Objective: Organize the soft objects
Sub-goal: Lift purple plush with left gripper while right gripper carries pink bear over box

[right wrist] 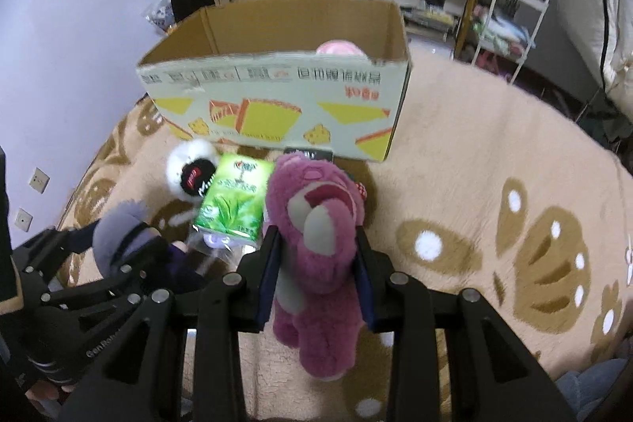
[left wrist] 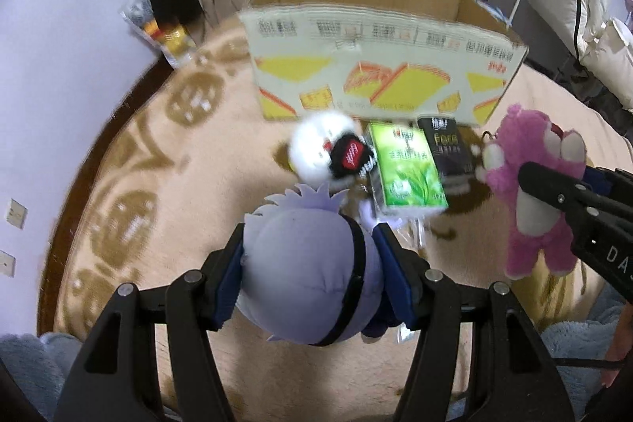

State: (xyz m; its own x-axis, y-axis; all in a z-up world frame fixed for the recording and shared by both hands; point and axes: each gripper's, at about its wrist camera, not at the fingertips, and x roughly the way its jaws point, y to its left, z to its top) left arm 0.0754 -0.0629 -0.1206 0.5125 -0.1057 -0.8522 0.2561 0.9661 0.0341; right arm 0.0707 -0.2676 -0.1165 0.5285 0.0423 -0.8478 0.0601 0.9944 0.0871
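Pink bear (right wrist: pixel 316 244) clamped in right jaws, grey doll (left wrist: pixel 304 263) clamped in left; carry both clear over the box (right wrist: pixel 277 97) rim before releasing.

Black claw (left wrist: pixel 308 267) frames, blue pads (left wrist: pixel 228 281), silver screws; white lettering.

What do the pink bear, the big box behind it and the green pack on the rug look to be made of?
Pink bear: plush fabric, fuzzy matte pile, dented where the right gripper squeezes it.
Big box: corrugated cardboard, brown inside, printed matte outside, with ragged cut edges.
Green pack: probably glossy plastic film over something soft, perhaps tissues; it shows sheen, but blur leaves this uncertain.
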